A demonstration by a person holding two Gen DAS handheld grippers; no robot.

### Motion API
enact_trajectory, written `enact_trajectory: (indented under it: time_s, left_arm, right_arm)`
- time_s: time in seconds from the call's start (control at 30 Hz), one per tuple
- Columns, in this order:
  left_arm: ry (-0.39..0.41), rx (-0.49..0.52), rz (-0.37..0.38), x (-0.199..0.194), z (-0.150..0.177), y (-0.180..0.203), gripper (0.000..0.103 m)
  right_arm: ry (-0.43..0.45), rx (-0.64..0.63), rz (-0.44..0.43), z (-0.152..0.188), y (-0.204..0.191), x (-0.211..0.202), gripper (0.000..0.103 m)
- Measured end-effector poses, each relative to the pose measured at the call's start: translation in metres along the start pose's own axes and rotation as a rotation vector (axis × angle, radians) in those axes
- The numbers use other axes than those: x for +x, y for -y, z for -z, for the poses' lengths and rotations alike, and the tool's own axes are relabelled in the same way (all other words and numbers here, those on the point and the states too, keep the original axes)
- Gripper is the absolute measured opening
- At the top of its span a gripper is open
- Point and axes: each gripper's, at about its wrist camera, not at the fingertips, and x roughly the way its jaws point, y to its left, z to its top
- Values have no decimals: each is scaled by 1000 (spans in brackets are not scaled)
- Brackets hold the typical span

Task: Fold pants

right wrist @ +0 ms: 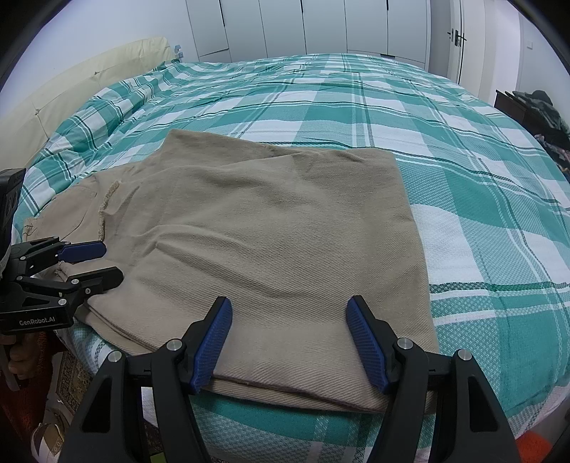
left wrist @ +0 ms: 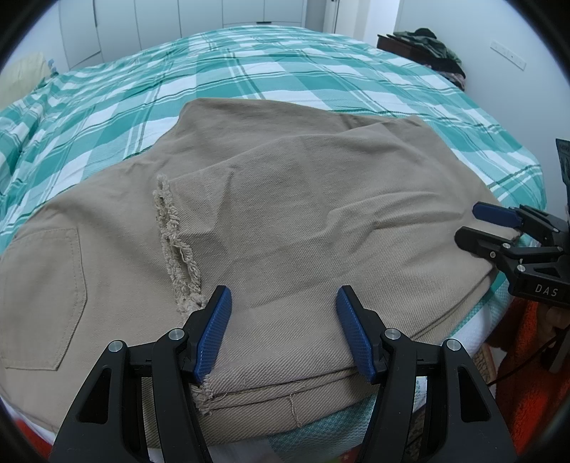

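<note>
**Desk:** The left gripper (left wrist: 283, 334), what is it doing at the bed's edge?

**Photographer:** Its blue-padded jaws stand apart over the near hem of the khaki pants (left wrist: 285, 220), with nothing pinched between them. The left pad sits just beside a frayed hem edge (left wrist: 176, 245); the fabric lies flat under both fingers.

**Desk:** And the right gripper (right wrist: 289, 342)?

**Photographer:** Likewise spread, its jaws straddling the near edge of the pants without clamping. From the left wrist camera it shows at three o'clock, fingers over the right-hand corner of the fabric. From the right wrist camera the left gripper shows at nine o'clock.

**Desk:** Where are the pants?

**Photographer:** Folded over on themselves on a green and white checked bedspread (left wrist: 249, 74), at the near edge of the bed. Stacked layers show along the near hem. A back pocket (left wrist: 42, 295) lies at eight o'clock in the left wrist view, with the frayed hem just right of it.

**Desk:** Anything else?

**Photographer:** White wardrobe doors (right wrist: 320, 25) at twelve o'clock, a cream headboard (right wrist: 82, 82) at ten o'clock, and a heap of dark clothes (left wrist: 433, 46) on a dark piece of furniture at one o'clock in the left wrist view. A white door with a dark handle (right wrist: 457, 37) stands at one o'clock in the right wrist view.
</note>
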Motion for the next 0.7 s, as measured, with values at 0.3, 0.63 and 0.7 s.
enact_trajectory:
  time_s: [0.3,0.63,0.7]
  left_arm:
    - [0,0,0,0,0,0,64]
    - [-61,-34,-11,-12,-3,-4,69]
    - [-93,-52,28,-26,-2,-9,70]
  right_arm:
    - [0,0,0,0,0,0,67]
    - [0,2,-2,0,0,0,67]
    - [1,5,-4,0,1,-1,67]
